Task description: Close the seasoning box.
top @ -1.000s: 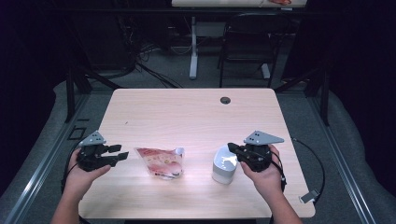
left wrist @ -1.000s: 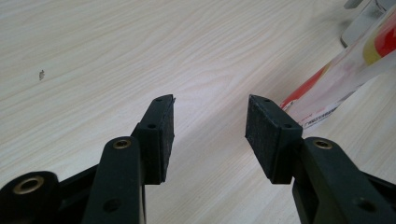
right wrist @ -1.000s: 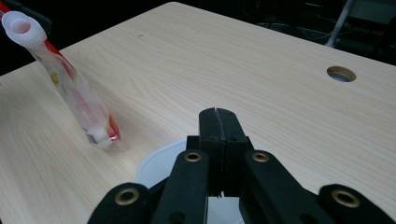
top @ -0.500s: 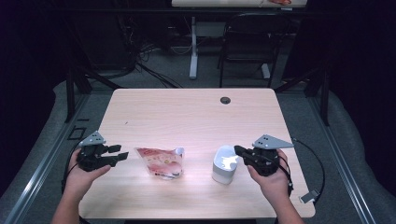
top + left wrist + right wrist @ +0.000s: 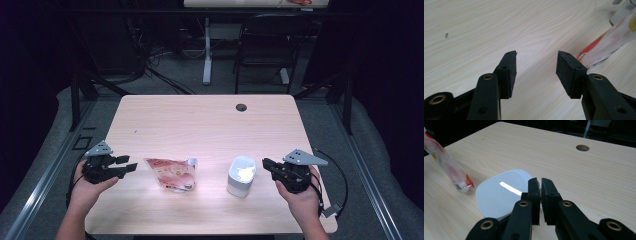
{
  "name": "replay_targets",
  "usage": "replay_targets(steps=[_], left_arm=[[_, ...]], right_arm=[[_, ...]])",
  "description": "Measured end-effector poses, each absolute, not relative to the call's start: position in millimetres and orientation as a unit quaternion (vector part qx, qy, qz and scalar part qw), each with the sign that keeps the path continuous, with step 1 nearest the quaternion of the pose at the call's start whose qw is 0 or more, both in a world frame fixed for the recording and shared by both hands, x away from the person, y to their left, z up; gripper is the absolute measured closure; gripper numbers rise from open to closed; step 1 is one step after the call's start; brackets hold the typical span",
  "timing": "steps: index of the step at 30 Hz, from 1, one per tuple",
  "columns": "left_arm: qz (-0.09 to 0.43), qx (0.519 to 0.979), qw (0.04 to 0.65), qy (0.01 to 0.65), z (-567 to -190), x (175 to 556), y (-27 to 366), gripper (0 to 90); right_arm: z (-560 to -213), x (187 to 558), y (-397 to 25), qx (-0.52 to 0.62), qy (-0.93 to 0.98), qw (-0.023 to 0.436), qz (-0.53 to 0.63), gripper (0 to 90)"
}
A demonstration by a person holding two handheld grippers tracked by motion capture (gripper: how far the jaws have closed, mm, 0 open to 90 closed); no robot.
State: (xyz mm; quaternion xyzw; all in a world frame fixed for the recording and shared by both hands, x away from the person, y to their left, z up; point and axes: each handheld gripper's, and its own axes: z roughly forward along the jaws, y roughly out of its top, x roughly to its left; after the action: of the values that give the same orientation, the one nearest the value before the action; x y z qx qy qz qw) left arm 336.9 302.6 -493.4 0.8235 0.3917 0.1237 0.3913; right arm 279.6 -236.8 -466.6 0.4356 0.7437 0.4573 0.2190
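Left gripper (image 5: 131, 166) has jaws wide apart, holding nothing; snack pouch (image 5: 171, 173) lies flat just to its right, long axis running across the table (image 5: 200, 125). Right gripper (image 5: 265, 163) is pressed closed, empty, w/ white tub (image 5: 241, 175) just off its tips. Each hand nearer 1 item.
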Motion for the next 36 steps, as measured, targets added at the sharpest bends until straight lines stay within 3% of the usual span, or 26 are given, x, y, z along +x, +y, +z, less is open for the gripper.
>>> replay_targets(steps=[20,36], left_arm=[[0.125,0.823,0.39,0.393,-497,338,302,50.8],[0.122,0.825,0.386,0.395,-503,340,298,50.6]], right_arm=[[-513,273,-258,0.498,0.717,0.227,0.432,81.1],[-537,273,-261,0.511,0.716,0.239,0.411,71.3]])
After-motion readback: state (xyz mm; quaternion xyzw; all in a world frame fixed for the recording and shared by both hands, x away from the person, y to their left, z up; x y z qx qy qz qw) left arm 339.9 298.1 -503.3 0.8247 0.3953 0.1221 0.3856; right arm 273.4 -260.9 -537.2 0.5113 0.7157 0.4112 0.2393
